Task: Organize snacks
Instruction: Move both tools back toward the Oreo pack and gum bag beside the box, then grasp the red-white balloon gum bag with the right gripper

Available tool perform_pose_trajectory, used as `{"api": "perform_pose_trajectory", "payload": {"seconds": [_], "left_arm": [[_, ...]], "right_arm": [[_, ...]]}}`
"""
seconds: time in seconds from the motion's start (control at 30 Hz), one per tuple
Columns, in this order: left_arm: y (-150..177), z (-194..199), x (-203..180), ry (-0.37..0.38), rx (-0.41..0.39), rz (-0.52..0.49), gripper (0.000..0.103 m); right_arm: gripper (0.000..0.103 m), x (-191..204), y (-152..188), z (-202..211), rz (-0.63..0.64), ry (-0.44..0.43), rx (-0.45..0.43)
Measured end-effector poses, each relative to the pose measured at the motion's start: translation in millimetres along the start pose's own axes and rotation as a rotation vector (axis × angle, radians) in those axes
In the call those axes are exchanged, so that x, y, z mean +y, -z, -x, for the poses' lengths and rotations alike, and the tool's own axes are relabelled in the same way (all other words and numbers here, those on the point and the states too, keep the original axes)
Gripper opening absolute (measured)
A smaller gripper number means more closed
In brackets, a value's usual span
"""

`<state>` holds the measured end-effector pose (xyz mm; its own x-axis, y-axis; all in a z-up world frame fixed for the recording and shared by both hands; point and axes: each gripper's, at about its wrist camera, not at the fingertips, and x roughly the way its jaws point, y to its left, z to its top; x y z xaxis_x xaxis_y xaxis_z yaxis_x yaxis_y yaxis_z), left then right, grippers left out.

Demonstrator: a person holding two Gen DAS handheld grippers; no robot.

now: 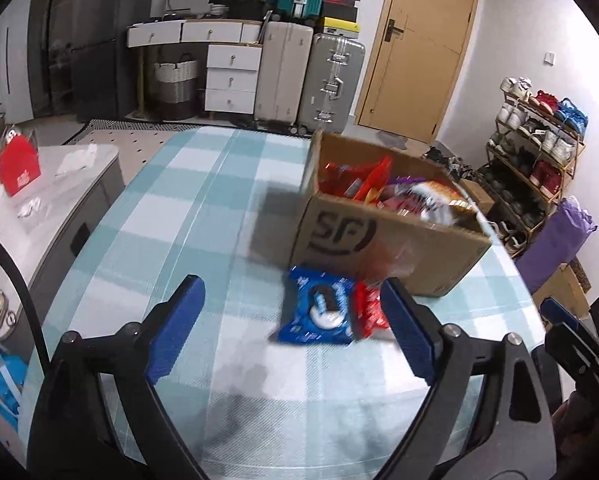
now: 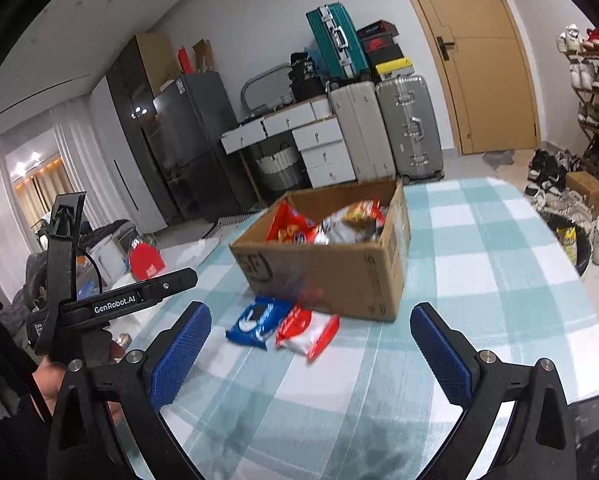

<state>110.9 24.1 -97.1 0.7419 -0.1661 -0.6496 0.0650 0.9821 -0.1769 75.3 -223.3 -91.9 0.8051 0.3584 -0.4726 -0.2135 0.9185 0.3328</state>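
Observation:
A cardboard box (image 1: 379, 240) (image 2: 339, 276) full of several snack packs stands on the checked tablecloth. In front of it lie a blue cookie pack (image 1: 319, 312) (image 2: 257, 320) and a red-and-white snack pack (image 1: 369, 308) (image 2: 309, 330), side by side. My left gripper (image 1: 295, 320) is open above the cloth, with the blue pack lying between and beyond its blue pads, untouched. My right gripper (image 2: 311, 344) is wide open, nothing between its fingers, both packs just ahead of it. The left gripper's black body shows at the left of the right wrist view.
The table (image 1: 203, 200) (image 2: 499, 260) carries a teal and white cloth. A grey side cabinet (image 1: 59, 208) with a red box (image 1: 17, 168) stands to the left. Suitcases (image 1: 311, 80), drawers, a door and a shoe rack (image 1: 539, 152) lie beyond.

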Motion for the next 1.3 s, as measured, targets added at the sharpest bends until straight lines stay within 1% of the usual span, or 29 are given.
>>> {"api": "perform_pose_trajectory", "payload": {"seconds": [0.17,0.3,0.4,0.47,0.57,0.6,0.73,0.77,0.8,0.87,0.9,1.1,1.3], "left_arm": [[22.5,-18.6,11.5,-0.044,0.044,0.007,0.089],[31.4,-32.9,20.0,-0.068,0.078,0.023,0.089],[35.6,-42.2,24.5,-0.089,0.088,0.026,0.089],[37.9,-48.4,28.1,-0.114,0.086,0.026,0.089],[39.9,-54.6,31.4,-0.178,0.076,0.009,0.089],[40.2,-55.3,32.5,-0.189,0.068,0.003,0.089],[41.0,-58.5,38.9,-0.207,0.036,-0.006,0.09],[40.7,-60.9,41.0,-0.205,0.04,0.0,0.093],[40.4,-62.1,43.4,-0.199,0.044,0.008,0.097],[39.6,-62.1,45.9,-0.205,0.043,0.017,0.101],[38.8,-62.6,46.9,-0.206,0.035,0.019,0.101],[37.7,-64.0,48.8,-0.22,0.033,0.027,0.102],[38.7,-60.5,40.5,-0.232,0.023,-0.01,0.102]], "right_arm": [[0.102,-0.7,15.7,-23.0,-0.019,0.008,0.077],[0.102,-4.5,25.2,-41.0,-0.048,-0.002,0.143],[0.102,-1.4,30.8,-54.8,-0.035,-0.002,0.183],[0.102,0.0,33.4,-61.9,-0.028,0.006,0.201],[0.102,-0.9,35.5,-76.0,-0.039,0.017,0.232],[0.102,-1.4,36.2,-80.9,-0.046,0.023,0.244],[0.102,-5.2,36.7,-104.1,-0.083,0.041,0.291],[0.102,-6.1,36.7,-109.5,-0.095,0.041,0.307],[0.102,-6.5,36.8,-116.6,-0.112,0.037,0.321],[0.102,-5.3,35.4,-124.3,-0.12,0.039,0.322],[0.102,-4.0,33.8,-129.3,-0.118,0.052,0.322],[0.102,-3.0,24.7,-150.9,-0.153,0.092,0.318],[0.102,2.9,18.8,-166.1,-0.117,0.157,0.314]]}}
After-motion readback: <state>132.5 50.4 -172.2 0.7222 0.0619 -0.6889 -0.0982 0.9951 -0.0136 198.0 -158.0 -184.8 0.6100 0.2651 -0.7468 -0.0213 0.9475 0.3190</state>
